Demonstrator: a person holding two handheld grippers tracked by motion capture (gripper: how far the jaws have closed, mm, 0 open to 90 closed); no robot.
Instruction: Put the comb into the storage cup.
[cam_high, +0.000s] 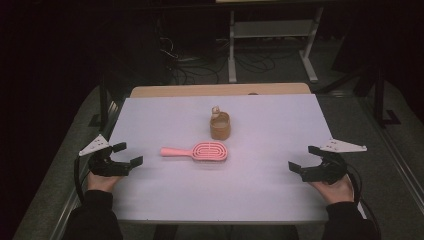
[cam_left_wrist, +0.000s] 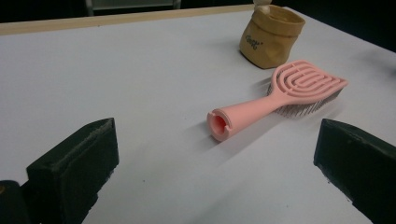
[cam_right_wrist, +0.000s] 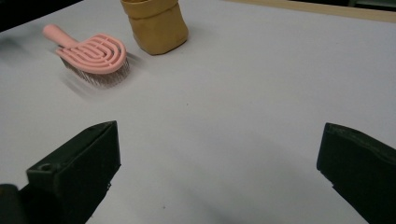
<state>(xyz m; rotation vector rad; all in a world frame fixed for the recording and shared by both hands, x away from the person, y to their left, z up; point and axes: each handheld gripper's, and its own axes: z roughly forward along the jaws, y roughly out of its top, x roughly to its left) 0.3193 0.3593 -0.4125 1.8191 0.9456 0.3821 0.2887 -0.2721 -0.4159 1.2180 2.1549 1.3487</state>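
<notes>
Two things lie near the middle of the pale tabletop (cam_high: 260, 185): a pink hairbrush (cam_high: 196, 151) and, just behind its head, a small tan pouch (cam_high: 220, 126) standing upright with something pale poking out of its open top. The hairbrush rests bristles down, its handle pointing toward the left edge and its oval, slotted head toward the centre; it sits close to the pouch, and whether they touch cannot be told. At the near left edge the left hand-held gripper (cam_high: 125, 156) rests low on the tabletop, jaws spread wide and empty, well apart from the brush handle, which its own view shows ahead between the jaws. At the near right edge the right hand-held gripper (cam_high: 305, 159) is likewise released, jaws wide and holding nothing, well apart from both things.
</notes>
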